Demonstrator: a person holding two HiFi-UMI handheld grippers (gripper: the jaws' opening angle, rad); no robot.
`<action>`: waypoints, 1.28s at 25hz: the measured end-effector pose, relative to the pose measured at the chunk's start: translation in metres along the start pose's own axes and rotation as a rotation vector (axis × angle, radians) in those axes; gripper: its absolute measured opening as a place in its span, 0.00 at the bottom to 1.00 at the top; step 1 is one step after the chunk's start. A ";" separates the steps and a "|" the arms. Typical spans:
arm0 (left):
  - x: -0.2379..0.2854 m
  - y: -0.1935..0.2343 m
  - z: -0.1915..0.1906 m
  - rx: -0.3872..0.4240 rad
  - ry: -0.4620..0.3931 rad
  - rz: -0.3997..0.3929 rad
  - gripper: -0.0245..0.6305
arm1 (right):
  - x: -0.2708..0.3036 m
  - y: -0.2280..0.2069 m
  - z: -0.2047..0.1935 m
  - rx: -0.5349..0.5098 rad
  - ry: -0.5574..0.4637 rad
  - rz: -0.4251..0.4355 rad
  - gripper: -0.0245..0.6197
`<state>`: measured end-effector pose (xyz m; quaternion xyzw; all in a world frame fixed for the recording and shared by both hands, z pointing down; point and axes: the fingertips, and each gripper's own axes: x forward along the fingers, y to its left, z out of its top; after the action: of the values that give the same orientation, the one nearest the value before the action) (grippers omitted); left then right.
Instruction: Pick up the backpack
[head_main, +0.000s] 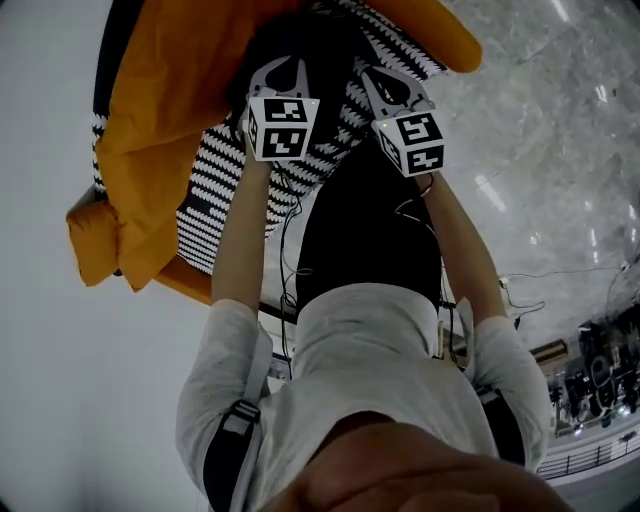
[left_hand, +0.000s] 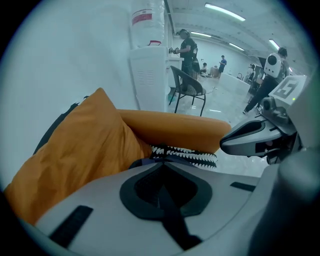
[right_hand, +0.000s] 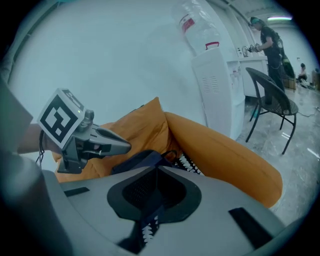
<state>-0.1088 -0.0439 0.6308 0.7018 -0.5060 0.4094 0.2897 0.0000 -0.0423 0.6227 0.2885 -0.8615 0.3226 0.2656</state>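
Left gripper (left_hand: 161, 163) and right gripper (right_hand: 152, 168) are clamped on zigzag-patterned backpack (head_main: 335, 115) straps; the water bottle (left_hand: 149, 31) label, upper centre, is unreadable.

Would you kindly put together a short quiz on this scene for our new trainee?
1. True or false: the left tongs and the right tongs are both shut.
2. The seat cushion by the backpack is: A plain red; B black-and-white patterned; C green.
3. Fill in: the armchair is covered in ____ fabric.
Key: 1 true; 2 B; 3 orange.
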 end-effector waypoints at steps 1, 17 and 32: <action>0.003 0.002 0.002 0.003 0.000 0.001 0.06 | 0.004 -0.001 -0.001 -0.020 0.009 0.007 0.10; 0.061 0.040 0.023 0.184 0.132 -0.060 0.06 | 0.083 -0.020 0.028 -0.220 0.172 0.113 0.10; 0.113 0.052 -0.008 0.617 0.342 -0.154 0.32 | 0.155 -0.034 -0.033 -0.416 0.357 0.268 0.41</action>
<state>-0.1431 -0.1076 0.7320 0.7137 -0.2483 0.6312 0.1745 -0.0757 -0.0909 0.7577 0.0506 -0.8791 0.2171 0.4214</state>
